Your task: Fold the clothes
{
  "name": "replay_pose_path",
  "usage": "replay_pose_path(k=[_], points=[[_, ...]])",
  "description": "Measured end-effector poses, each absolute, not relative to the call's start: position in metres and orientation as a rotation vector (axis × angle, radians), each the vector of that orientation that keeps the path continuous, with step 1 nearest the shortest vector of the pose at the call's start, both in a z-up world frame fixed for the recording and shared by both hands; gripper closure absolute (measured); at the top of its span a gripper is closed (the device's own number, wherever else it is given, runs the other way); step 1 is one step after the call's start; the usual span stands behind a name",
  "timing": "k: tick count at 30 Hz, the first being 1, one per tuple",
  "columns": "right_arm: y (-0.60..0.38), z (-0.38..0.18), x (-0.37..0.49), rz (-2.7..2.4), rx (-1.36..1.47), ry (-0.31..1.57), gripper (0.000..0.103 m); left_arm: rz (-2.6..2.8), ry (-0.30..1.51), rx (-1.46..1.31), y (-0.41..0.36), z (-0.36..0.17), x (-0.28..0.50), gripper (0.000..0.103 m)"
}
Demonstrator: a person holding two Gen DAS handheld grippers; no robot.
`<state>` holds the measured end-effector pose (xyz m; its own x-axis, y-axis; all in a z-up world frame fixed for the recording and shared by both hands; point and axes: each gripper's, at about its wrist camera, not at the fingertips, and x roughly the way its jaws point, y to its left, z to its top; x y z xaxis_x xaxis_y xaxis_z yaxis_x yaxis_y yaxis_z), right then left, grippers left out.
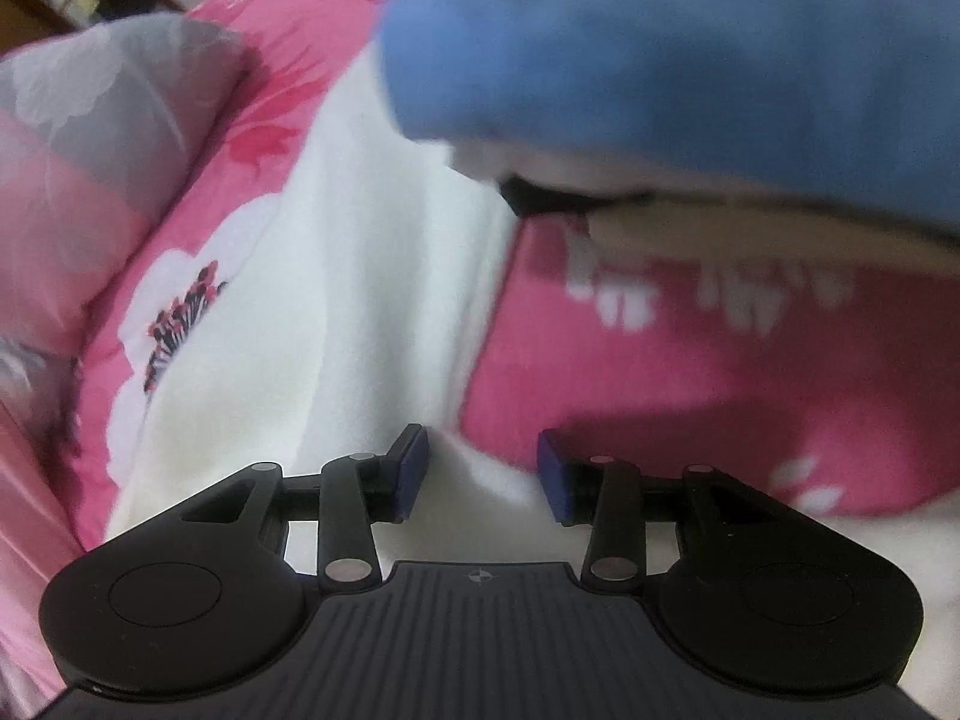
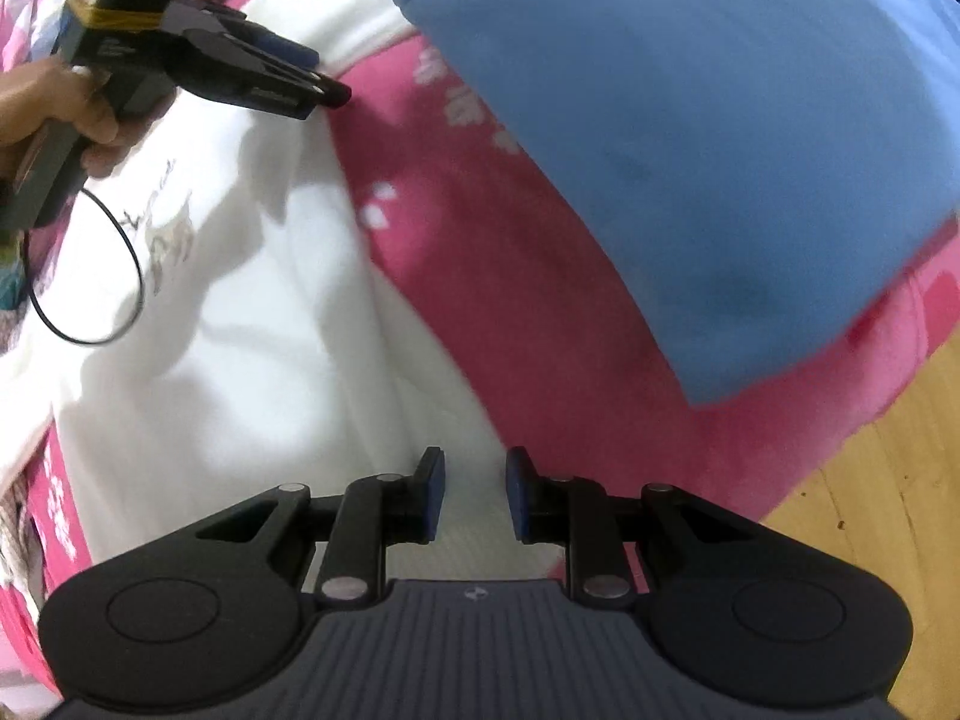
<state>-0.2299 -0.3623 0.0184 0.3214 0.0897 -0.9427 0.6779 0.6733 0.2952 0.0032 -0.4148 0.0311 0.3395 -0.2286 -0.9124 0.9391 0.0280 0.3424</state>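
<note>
A white fleecy garment (image 1: pixel 360 276) lies spread on a pink flowered bed sheet (image 1: pixel 690 396). My left gripper (image 1: pixel 483 474) points down over the garment's edge, open, with a wide gap and nothing pressed between its blue pads. The right wrist view shows the same garment (image 2: pixel 240 330) narrowing towards my right gripper (image 2: pixel 475 495). White cloth fills the small gap between its pads, so it is shut on the garment's edge. The left gripper (image 2: pixel 327 75) appears there too, at the upper left, held by a hand (image 2: pixel 66 108) over the garment's far part.
A blue cloth (image 2: pixel 690 138) lies on the sheet to the right, and it looms blurred at the top as the blue cloth (image 1: pixel 690 42) in the left wrist view. A grey and pink quilt (image 1: pixel 102 138) is bunched at the left. The bed's edge meets a wooden floor (image 2: pixel 870 540) at the lower right. A black cable loop (image 2: pixel 90 276) hangs over the garment.
</note>
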Motion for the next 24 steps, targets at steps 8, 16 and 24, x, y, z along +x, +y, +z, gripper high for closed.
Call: replay_pose_path(k=[8, 16, 24], points=[[-0.359, 0.015, -0.240, -0.363, 0.682, 1.145, 0.079, -1.020, 0.792, 1.137, -0.412, 0.031, 0.009, 0.071], [-0.339, 0.009, -0.223, -0.165, 0.383, 1.096, 0.080, -1.021, 0.768, 1.106, -0.407, 0.032, 0.007, 0.081], [-0.353, 0.022, -0.239, -0.262, 0.469, 0.989, 0.096, -1.014, 0.816, 0.684, -0.379, 0.066, 0.036, 0.098]])
